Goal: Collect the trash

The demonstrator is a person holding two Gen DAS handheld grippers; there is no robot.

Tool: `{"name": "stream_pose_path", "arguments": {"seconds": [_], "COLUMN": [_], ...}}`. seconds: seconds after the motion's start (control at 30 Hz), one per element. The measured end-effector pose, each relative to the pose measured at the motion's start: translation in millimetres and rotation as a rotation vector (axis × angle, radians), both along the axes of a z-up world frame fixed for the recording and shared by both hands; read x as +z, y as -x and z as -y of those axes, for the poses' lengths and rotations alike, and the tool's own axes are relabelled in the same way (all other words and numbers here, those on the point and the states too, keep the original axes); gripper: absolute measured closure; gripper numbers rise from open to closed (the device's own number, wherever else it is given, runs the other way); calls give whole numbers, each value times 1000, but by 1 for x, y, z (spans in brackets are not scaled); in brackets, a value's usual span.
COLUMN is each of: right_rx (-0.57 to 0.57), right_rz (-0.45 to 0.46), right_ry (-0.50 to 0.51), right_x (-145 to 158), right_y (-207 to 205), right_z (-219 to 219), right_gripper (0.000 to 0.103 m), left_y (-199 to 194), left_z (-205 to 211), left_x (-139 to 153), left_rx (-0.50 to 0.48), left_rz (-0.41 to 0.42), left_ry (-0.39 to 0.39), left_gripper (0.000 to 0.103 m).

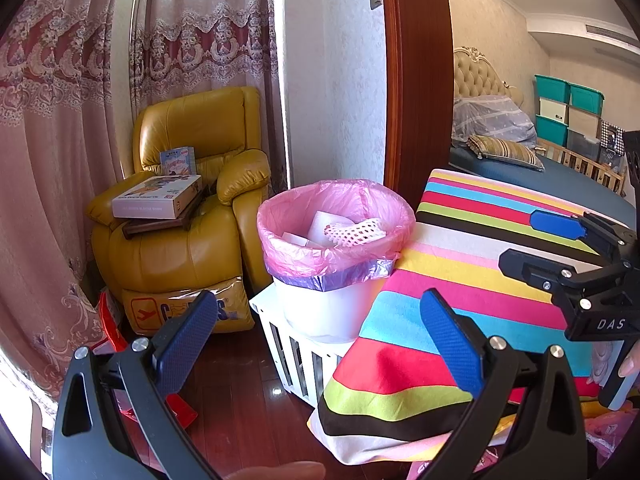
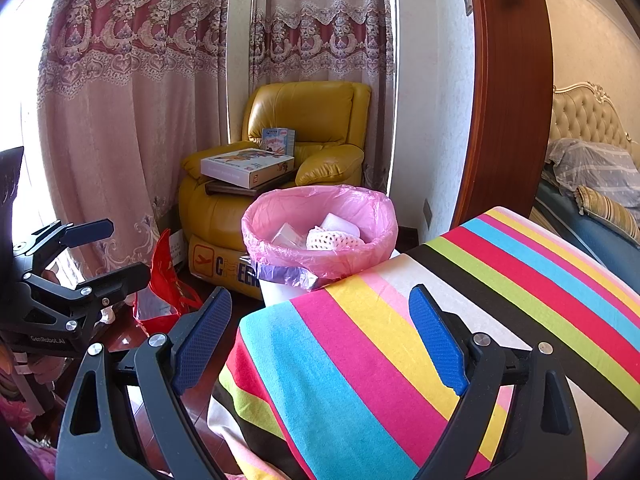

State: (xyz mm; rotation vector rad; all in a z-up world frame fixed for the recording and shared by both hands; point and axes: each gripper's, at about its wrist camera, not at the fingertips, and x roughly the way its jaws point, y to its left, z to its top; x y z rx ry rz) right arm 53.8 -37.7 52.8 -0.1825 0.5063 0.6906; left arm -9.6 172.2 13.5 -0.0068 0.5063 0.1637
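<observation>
A white trash bin with a pink liner (image 1: 336, 248) stands on a white crate beside the striped table; it also shows in the right wrist view (image 2: 320, 232). Inside lie white foam pieces (image 1: 324, 226) and a pink foam net (image 1: 356, 232). My left gripper (image 1: 320, 340) is open and empty, held in front of the bin above the floor. My right gripper (image 2: 320, 336) is open and empty above the striped tablecloth (image 2: 400, 340). The right gripper also shows in the left wrist view (image 1: 532, 240), and the left gripper shows in the right wrist view (image 2: 116, 252).
A yellow leather armchair (image 1: 192, 216) holds boxes (image 1: 156, 200) behind the bin. A red bag (image 2: 168, 288) lies on the wooden floor by the curtain. A wooden door frame (image 1: 416, 80) opens onto a bedroom with a bed (image 1: 520, 168).
</observation>
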Motion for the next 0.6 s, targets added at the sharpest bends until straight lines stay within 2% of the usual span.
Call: {"name": "stream_pose_path", "arguments": {"seconds": [0.27, 0.47, 0.6], "right_rx": [0, -2, -7], "right_rz": [-2, -5, -2], "right_ry": [-1, 4, 1], "right_x": [0, -2, 0], "right_y": [0, 2, 2], "right_z": [-1, -2, 1], "right_gripper": [19, 19, 19], "left_y": [-2, 0, -4], "left_z": [-1, -2, -6], "left_x": [-2, -3, -3], "left_rx": [-11, 20, 10], "left_rz": [-7, 13, -17], "left_ry": [9, -7, 35], "left_gripper": [5, 5, 5]}}
